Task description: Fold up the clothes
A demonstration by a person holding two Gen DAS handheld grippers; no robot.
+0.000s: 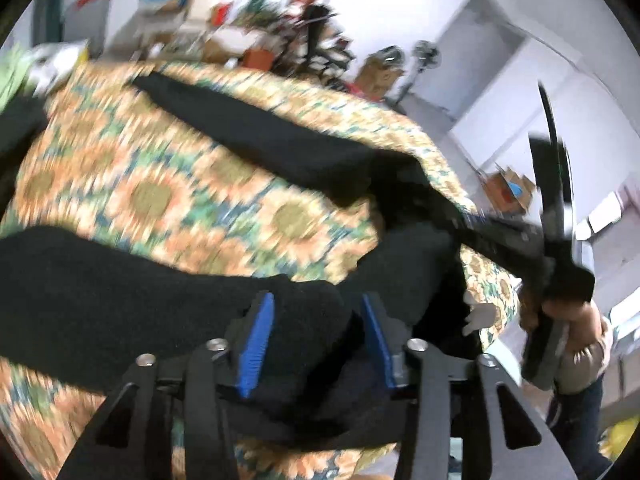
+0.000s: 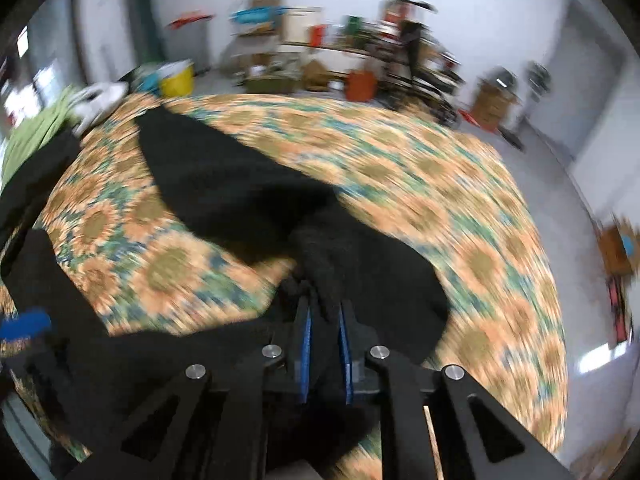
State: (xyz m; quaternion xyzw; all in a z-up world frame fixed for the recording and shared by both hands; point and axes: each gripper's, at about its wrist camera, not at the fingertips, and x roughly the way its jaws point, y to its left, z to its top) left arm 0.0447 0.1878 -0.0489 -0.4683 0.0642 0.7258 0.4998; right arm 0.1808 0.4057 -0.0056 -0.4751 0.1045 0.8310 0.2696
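Observation:
A black garment (image 1: 260, 132) lies spread in long strips over a sunflower-print cover (image 1: 160, 184). My left gripper (image 1: 316, 304) stands with its blue pads (image 1: 256, 340) well apart, a thick fold of the garment mounded loosely between them. In the right wrist view my right gripper (image 2: 325, 308) is shut on a bunched ridge of the black garment (image 2: 224, 176), its blue pads close together. The right gripper (image 1: 472, 228) also shows in the left wrist view, reaching onto the cloth from the right, held by a person's hand (image 1: 576, 320). Both views are blurred.
The sunflower cover (image 2: 440, 184) drops off at its far and right edges to a grey floor. A green cloth (image 2: 36, 132), a white item (image 2: 96, 100) and a yellow bucket (image 2: 176, 80) sit at the far left. Cluttered shelves (image 2: 360, 40) and cardboard boxes (image 1: 508, 192) line the walls.

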